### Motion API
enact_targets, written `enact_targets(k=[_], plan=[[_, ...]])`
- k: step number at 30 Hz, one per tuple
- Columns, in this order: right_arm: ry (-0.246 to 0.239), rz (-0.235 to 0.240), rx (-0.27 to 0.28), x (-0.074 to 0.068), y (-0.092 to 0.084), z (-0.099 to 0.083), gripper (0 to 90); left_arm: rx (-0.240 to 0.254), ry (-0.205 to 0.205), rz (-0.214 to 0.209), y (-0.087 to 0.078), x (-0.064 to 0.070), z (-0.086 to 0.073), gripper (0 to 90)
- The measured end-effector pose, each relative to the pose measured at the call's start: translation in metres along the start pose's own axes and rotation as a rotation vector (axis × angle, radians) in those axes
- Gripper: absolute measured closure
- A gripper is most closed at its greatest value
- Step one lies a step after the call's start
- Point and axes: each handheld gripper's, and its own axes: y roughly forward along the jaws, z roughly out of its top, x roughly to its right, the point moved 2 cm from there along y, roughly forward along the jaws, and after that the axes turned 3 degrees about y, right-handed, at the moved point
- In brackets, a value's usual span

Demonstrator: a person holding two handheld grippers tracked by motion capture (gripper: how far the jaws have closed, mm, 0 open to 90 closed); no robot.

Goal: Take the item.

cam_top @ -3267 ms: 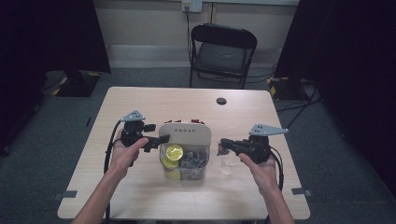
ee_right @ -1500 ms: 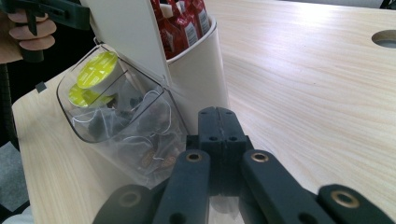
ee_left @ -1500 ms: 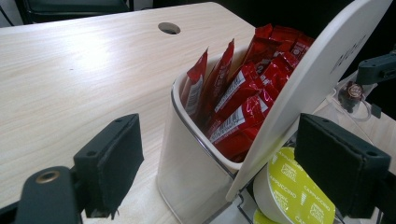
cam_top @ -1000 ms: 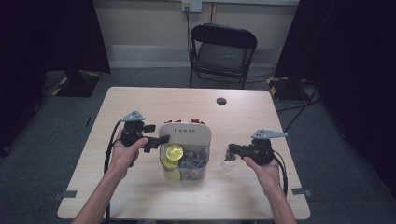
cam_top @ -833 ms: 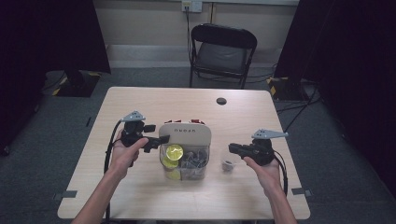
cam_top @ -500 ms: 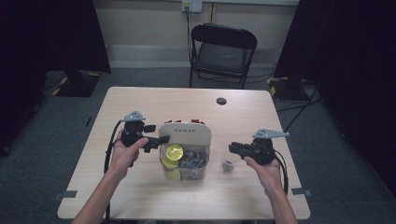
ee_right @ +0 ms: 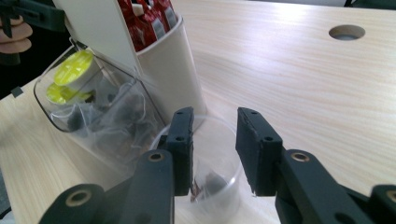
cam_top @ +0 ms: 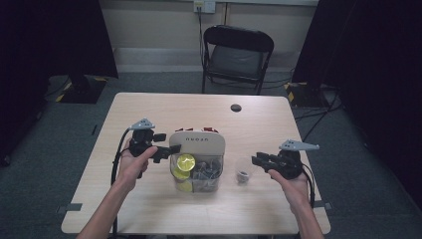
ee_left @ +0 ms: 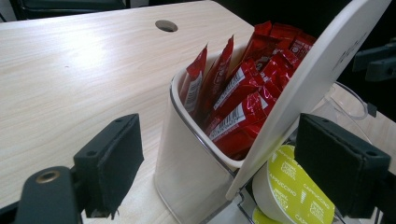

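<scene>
- The clear cup (cam_top: pixel 243 172) stands upright on the bench (cam_top: pixel 278 124), mouth up, just right of the organizer (cam_top: pixel 197 144), with a small dark item inside.
- The right tongs (ee_right: pixel 214 140) have just been opening; the jaws stand slightly apart beside the cup's rim, gripping nothing.
- The left tongs (ee_left: pixel 233 163) gape wide around the organizer's corner, pads clear.
- Yellow pod (ee_left: pixel 299 191) reads "CAPPUCCINO".
</scene>
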Motion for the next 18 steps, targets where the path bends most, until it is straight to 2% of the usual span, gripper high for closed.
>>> enact_targets(k=[8, 18], plan=[[0.01, -0.02, -0.02, 0.005, -0.013, -0.02, 68.5, 0.004, 0.012, -0.001, -0.005, -0.003, 0.001, 15.6], [0.043, -0.076, -0.075, 0.02, -0.014, -0.047, 65.8, 0.051, -0.019, -0.028, -0.021, -0.013, 0.005, 17.2]])
